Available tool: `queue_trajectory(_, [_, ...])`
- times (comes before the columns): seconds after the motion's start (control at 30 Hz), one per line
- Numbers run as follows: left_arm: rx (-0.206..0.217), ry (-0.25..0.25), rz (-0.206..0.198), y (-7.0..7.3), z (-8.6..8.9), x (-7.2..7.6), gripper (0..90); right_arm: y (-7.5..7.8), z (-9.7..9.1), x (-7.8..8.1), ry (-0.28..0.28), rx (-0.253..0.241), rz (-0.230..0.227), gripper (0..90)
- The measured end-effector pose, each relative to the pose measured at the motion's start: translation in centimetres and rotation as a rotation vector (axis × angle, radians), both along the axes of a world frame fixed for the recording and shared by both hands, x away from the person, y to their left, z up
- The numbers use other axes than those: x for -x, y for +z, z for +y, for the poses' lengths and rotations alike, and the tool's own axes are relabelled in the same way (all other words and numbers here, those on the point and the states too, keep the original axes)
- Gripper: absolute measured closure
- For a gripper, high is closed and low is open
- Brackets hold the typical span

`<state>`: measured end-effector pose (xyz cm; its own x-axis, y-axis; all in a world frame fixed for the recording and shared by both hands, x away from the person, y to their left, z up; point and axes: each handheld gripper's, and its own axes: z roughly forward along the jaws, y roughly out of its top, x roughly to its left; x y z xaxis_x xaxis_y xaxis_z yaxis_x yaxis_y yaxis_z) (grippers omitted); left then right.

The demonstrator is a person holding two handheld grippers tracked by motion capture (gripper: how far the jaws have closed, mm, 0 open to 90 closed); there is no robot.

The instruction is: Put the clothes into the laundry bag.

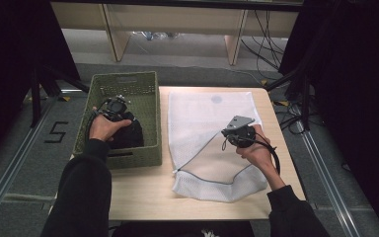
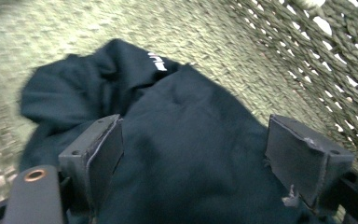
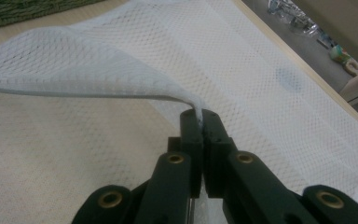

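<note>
A white mesh laundry bag (image 1: 209, 138) lies on the wooden table (image 1: 143, 190). My right gripper (image 3: 200, 122) is shut on the bag's upper edge (image 3: 121, 95) and lifts it, so the mouth gapes toward the left. In the high view that right gripper (image 1: 225, 137) hovers over the bag's middle. A dark garment (image 2: 177, 140) lies bunched in the green woven basket (image 1: 147, 123). My left gripper (image 2: 193, 144) is open, its jaws straddling the garment from above. The high view shows the left gripper (image 1: 128, 126) inside the basket over the dark garment (image 1: 133, 136).
The basket stands at the table's left edge, beside the bag. Wooden shelf legs (image 1: 116, 34) stand beyond the table. Cables (image 1: 271, 39) trail on the floor at the back right. A floor mark "5" (image 1: 56, 132) lies to the left.
</note>
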<state>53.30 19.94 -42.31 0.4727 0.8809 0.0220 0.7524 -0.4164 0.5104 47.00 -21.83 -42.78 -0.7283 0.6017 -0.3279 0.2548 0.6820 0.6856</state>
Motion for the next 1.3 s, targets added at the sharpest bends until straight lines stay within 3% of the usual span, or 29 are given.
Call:
queue_trajectory(0.13, [0.002, 0.005, 0.008, -0.7, -0.5, -0.6, 19.2, -0.2, 0.1, 0.1, -0.021, -0.001, 0.021, 90.0])
queue_trajectory(0.2, [-0.038, 0.0, 0.054, -1.9, -0.4, -1.0, 19.0, -0.2, 0.2, 0.1, -0.006, 0.008, 0.019, 90.0])
queue_trajectory(0.27, [-0.043, 0.004, 0.064, -2.3, 0.0, -1.1, 19.0, -0.2, 0.2, 0.1, -0.003, 0.01, 0.021, 90.0])
queue_trajectory(0.3, [-0.064, 0.038, 0.064, -2.6, 0.3, -0.9, 16.8, -0.4, 0.2, 0.0, -0.003, 0.009, 0.022, 90.0])
queue_trajectory(0.5, [-0.099, 0.05, 0.053, -3.1, 0.9, -1.0, 15.2, -0.7, 0.3, 0.0, -0.005, 0.014, 0.03, 90.0])
queue_trajectory(0.57, [-0.117, 0.043, 0.077, -3.5, 0.8, -1.1, 14.9, -0.6, 0.3, 0.0, -0.001, 0.014, 0.027, 90.0])
queue_trajectory(0.7, [-0.102, 0.035, 0.077, -4.3, 0.6, -1.4, 10.8, -0.6, 0.4, 0.2, -0.006, 0.01, 0.027, 89.9])
queue_trajectory(0.77, [-0.088, 0.012, 0.103, -4.6, 0.6, -1.5, 7.5, -0.5, 0.4, 0.0, 0.002, 0.01, 0.021, 89.9])
queue_trajectory(0.83, [-0.081, 0.02, 0.113, -5.0, 0.6, -1.5, 3.5, -0.6, 0.4, 0.2, -0.007, 0.005, 0.032, 89.9])
queue_trajectory(0.97, [-0.067, 0.036, 0.065, -6.4, 0.6, -1.2, 0.0, -0.6, 0.4, 0.0, 0.002, 0.008, 0.023, 89.7])
queue_trajectory(1.03, [-0.051, 0.046, 0.064, -6.5, 0.6, -1.0, 0.0, -0.6, 0.4, 0.2, 0.0, 0.008, 0.028, 89.5])
queue_trajectory(1.1, [-0.063, 0.043, 0.07, -6.4, 0.5, -1.0, 0.0, -0.6, 0.5, 0.2, -0.007, 0.002, 0.032, 89.4])
queue_trajectory(1.17, [-0.103, 0.013, 0.054, -6.1, 0.3, -1.0, 11.8, -0.5, 0.5, 0.1, 0.006, 0.009, 0.018, 89.4])
queue_trajectory(1.23, [-0.105, -0.003, 0.041, -5.8, 0.3, -0.9, 23.5, -0.5, 0.6, 0.4, -0.001, 0.0, 0.025, 89.4])
queue_trajectory(1.3, [-0.101, -0.001, 0.042, -5.6, 0.4, -0.8, 26.8, -0.5, 0.6, 0.3, 0.006, 0.001, 0.024, 89.4])
